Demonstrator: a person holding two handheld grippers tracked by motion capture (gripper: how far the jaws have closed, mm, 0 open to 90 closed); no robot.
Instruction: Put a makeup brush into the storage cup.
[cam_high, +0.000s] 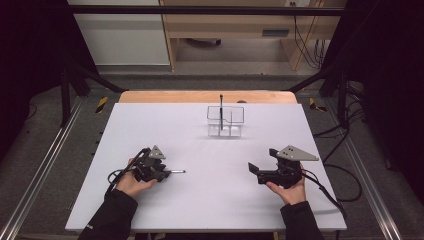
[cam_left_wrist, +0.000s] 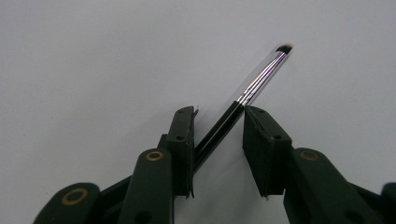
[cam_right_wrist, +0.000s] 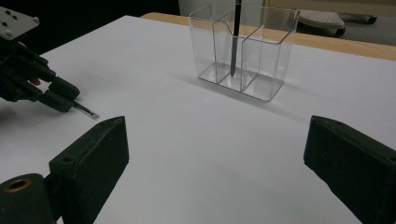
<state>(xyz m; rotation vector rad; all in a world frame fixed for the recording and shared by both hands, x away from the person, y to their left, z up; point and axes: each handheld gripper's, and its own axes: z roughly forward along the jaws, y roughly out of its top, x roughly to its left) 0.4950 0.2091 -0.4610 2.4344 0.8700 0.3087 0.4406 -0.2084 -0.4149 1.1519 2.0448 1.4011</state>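
Left tongs (cam_high: 167, 171) sit low on the white worktop (cam_high: 210, 200), near its front-left part, held in the person's left hand (cam_high: 131, 182). A slim makeup brush (cam_left_wrist: 243, 100) with a black handle and shiny silver ferrule lies between the jaws. In the left gripper view the handle runs diagonally across the gap: it rests against the inner face of one jaw and meets the tip of the other, so both jaws touch it, narrowly set. The brush tip sticks out past the jaws, dark bristles at the end. In the high view the brush (cam_high: 176, 171) points right, toward the middle of the worktop, lying flat or nearly flat on the surface; whether it is lifted at all cannot be told.

Right tongs (cam_high: 254, 171) are held in the right hand (cam_high: 290, 190) at the front-right of the worktop, well apart from the left tongs. In the right gripper view the jaws stand wide apart with nothing between them, only bare worktop.

A clear plastic organiser (cam_high: 226, 121) with several compartments stands upright near the far middle of the worktop. A dark pen-like stick (cam_high: 221, 107) stands in it, leaning slightly, in the left compartment as seen in the right gripper view. The organiser is well apart from both tongs.
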